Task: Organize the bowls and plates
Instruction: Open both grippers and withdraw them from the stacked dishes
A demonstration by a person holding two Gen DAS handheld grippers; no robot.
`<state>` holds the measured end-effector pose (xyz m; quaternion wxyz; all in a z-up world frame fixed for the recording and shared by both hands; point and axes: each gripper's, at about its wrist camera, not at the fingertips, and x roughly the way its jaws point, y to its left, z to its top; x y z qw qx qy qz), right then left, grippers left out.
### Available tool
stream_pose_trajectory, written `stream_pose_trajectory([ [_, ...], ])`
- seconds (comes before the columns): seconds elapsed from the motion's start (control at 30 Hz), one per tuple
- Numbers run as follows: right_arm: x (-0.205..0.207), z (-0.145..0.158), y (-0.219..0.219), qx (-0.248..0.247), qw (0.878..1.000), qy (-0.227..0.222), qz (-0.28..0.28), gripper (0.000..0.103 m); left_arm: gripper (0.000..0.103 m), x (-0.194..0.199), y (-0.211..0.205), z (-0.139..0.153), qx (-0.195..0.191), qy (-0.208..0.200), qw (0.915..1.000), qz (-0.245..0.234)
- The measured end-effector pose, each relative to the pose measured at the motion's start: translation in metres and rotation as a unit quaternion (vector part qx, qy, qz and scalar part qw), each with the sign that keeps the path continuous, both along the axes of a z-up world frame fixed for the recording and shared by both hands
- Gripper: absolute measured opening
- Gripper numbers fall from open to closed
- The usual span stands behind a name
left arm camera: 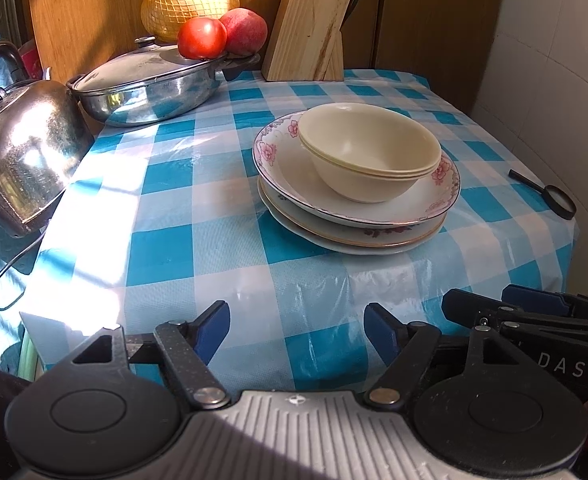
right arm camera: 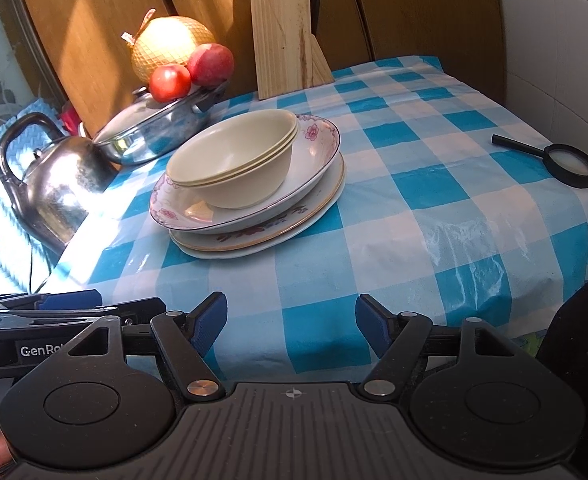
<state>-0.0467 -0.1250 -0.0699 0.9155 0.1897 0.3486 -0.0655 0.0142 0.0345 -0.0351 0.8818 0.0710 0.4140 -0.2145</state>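
Hovering wide open and empty, left gripper (left arm camera: 297,330) and right gripper (right arm camera: 291,322); eyeing light, slick bowls (left arm camera: 368,152) nesting on fragile plates (left arm camera: 358,216) — pinching the near rim looking safest.

A: both tools look the same? left tool (left arm camera: 297,326), right tool (right arm camera: 291,320)

B: yep, black linkage arms, blue pads (right arm camera: 212,317), silver pivot screws, ribbed grey base. White "DAS" and "GenRo" lettering on the sides.

Readable text: white letters "DAS" on the black body of the right gripper (left arm camera: 534,312), seen from left wrist view. White "GenRo", cut off, on the black body of the left gripper (right arm camera: 65,308), right wrist view. Nothing else legible.
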Motion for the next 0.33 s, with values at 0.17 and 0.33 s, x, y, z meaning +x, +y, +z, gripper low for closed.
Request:
stream_pose_trajectory([
  [0.17, -0.0001, -0.0002, 0.0004, -0.001, 1.0, 0.001, 0.0, 0.077, 0.068, -0.0003, 0.0001, 0.0004, -0.001, -0.001, 1.0, 0.0],
  [0.33, -0.0007, -0.0002, 0.0007, 0.0, 1.0, 0.001, -0.002, 0.077, 0.07, -0.0013, 0.0003, 0.0004, 0.001, -0.005, 1.0, 0.001],
])
